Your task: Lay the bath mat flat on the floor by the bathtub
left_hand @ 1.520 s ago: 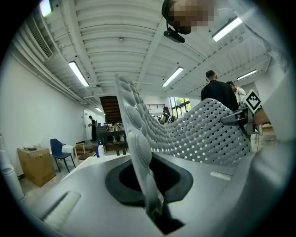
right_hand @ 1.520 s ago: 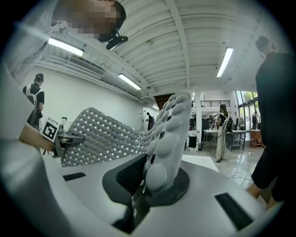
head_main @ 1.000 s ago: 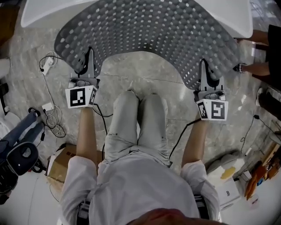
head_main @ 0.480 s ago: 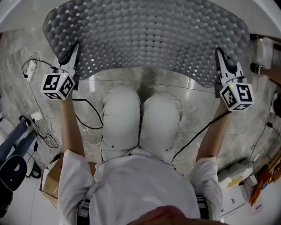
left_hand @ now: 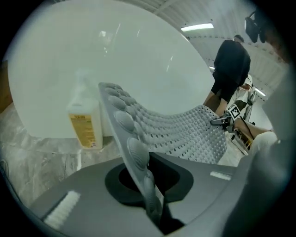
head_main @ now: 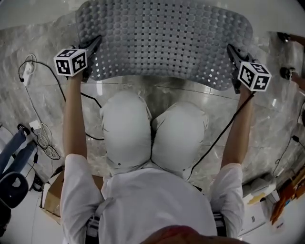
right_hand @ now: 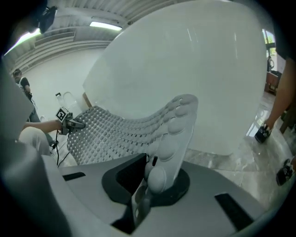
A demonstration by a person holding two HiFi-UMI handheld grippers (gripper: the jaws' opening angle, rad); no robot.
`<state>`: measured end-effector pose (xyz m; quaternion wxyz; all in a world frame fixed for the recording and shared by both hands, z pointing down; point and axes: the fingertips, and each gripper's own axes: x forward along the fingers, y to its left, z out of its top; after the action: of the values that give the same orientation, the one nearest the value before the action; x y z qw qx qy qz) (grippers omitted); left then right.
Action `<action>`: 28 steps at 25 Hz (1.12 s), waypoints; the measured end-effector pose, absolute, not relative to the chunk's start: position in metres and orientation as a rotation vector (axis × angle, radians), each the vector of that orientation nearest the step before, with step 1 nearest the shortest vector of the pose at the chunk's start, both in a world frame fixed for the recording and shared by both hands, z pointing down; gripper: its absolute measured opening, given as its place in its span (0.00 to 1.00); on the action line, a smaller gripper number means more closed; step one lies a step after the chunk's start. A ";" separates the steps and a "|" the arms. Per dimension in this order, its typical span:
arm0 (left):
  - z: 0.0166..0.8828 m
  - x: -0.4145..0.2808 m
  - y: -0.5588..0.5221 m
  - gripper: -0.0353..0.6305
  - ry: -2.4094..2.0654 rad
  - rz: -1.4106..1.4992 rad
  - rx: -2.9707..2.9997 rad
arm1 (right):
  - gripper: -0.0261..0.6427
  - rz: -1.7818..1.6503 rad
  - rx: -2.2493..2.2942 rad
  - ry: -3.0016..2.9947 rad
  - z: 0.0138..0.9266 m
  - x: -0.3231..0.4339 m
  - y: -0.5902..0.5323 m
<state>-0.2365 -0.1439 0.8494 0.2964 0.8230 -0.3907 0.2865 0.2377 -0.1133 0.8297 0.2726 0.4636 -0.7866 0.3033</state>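
A grey perforated bath mat (head_main: pixel 167 43) with suction bumps is stretched between my two grippers, low over the marble floor, its far edge against the white bathtub (head_main: pixel 33 12). My left gripper (head_main: pixel 91 50) is shut on the mat's left near corner; in the left gripper view the mat's edge (left_hand: pixel 134 152) runs between the jaws. My right gripper (head_main: pixel 232 55) is shut on the right near corner, where the mat (right_hand: pixel 171 134) rises from the jaws. The mat sags in the middle. I crouch with my knees (head_main: pixel 152 128) below it.
A white bottle with a yellow label (left_hand: pixel 85 122) stands by the tub at the left. Cables and a plug (head_main: pixel 31 71) lie on the floor at the left. A cardboard box (head_main: pixel 52 195) and clutter sit behind me. A person (left_hand: pixel 231 69) stands at the right.
Both grippers have come down with the mat, from held high and draped towards the tub to low near the floor. I have dropped into a crouch, knees bent.
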 end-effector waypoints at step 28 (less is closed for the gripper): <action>1.030 -0.240 -0.157 0.10 -1.036 1.107 1.835 | 0.08 0.912 1.141 -1.736 1.021 0.239 -0.115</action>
<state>-0.2396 -0.1569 1.0298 0.3715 0.7158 -0.4041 0.4316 0.2387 -0.1153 1.0210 0.4228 0.4558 -0.6935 0.3642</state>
